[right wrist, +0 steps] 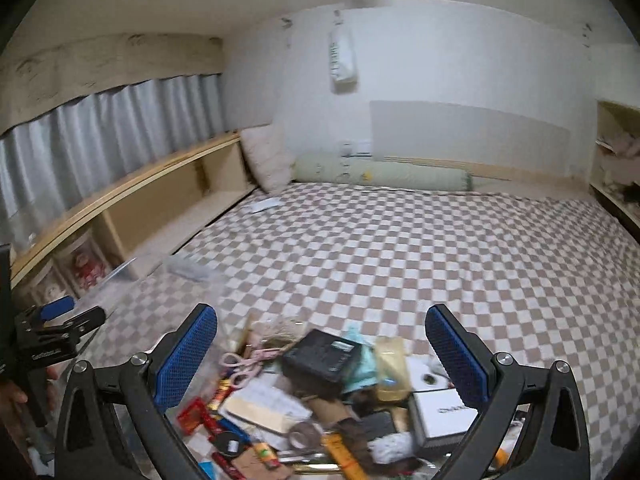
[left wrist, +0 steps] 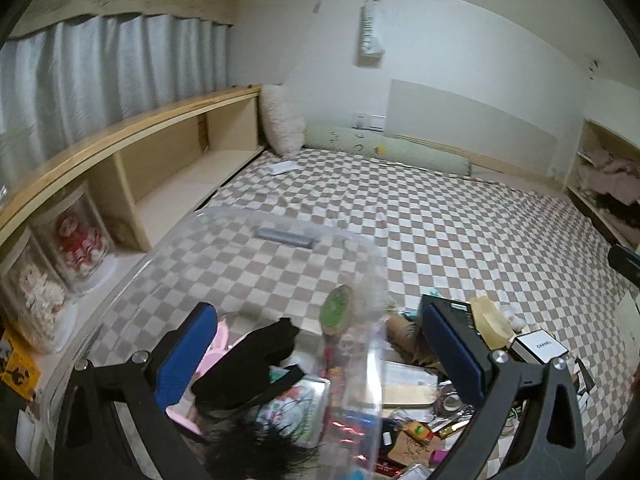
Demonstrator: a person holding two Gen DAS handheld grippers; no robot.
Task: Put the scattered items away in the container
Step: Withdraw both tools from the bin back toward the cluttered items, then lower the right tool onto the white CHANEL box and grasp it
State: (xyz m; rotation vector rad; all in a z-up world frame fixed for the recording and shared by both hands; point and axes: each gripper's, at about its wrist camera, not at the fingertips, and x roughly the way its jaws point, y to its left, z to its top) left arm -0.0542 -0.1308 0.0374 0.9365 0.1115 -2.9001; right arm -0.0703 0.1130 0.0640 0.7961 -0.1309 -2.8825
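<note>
both grippers (left wrist: 316,344) (right wrist: 320,344) wide apart, empty

"CHANEL" is printed on the white box (left wrist: 541,347) (mirrored and blurred in the right wrist view).

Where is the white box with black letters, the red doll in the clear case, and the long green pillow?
White box with black letters (left wrist: 541,346): left wrist view, on its lettered top.
Red doll in the clear case (left wrist: 80,242): left wrist view, on its red dress.
Long green pillow (right wrist: 380,174): right wrist view, on its middle.

White walls (right wrist: 460,60), grey curtain (left wrist: 100,68), wooden shelf (left wrist: 132,132) beside checkered bed (right wrist: 380,240), green bolster (right wrist: 380,174).
</note>
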